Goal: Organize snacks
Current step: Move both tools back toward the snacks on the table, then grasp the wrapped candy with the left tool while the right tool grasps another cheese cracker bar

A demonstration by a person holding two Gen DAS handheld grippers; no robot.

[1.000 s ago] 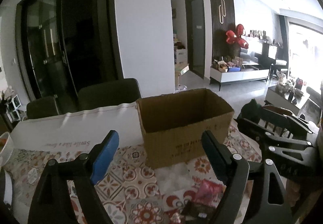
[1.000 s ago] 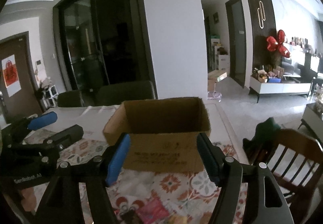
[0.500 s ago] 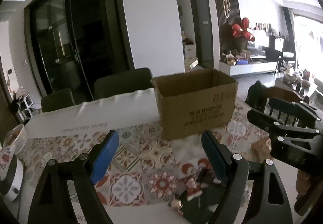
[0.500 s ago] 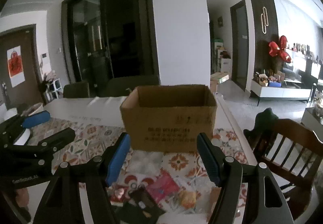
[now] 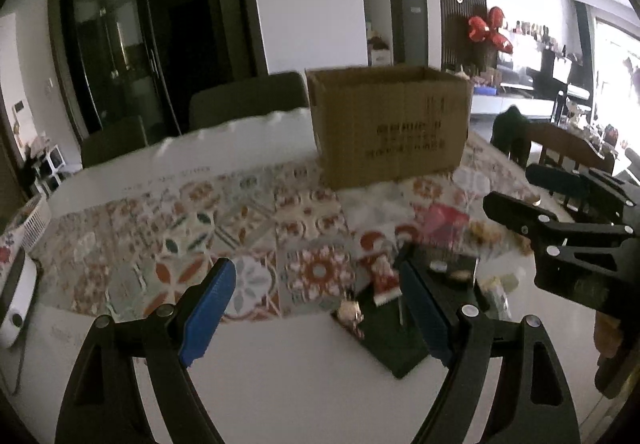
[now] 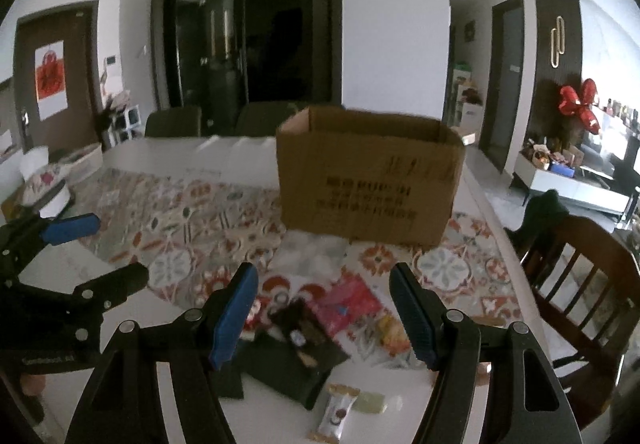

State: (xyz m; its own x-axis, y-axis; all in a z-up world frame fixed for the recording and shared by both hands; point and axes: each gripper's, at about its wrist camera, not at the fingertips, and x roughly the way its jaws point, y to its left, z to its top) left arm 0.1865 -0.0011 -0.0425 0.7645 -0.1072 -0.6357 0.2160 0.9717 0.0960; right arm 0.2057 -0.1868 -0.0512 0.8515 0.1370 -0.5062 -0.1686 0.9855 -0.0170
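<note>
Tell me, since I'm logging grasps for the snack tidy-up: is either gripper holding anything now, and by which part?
Nothing is held. The left gripper and right gripper both stand open above the scattered snack packets, with nothing between their blue pads.

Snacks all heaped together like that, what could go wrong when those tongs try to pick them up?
Three risks, as far as I can judge:
1. The snacks overlap, so the open right tongs may pinch two packets or drag neighbours.
2. Some lie near the table edge and could get knocked off.
3. The left tongs hover over the same pile, so the two could bump.
</note>
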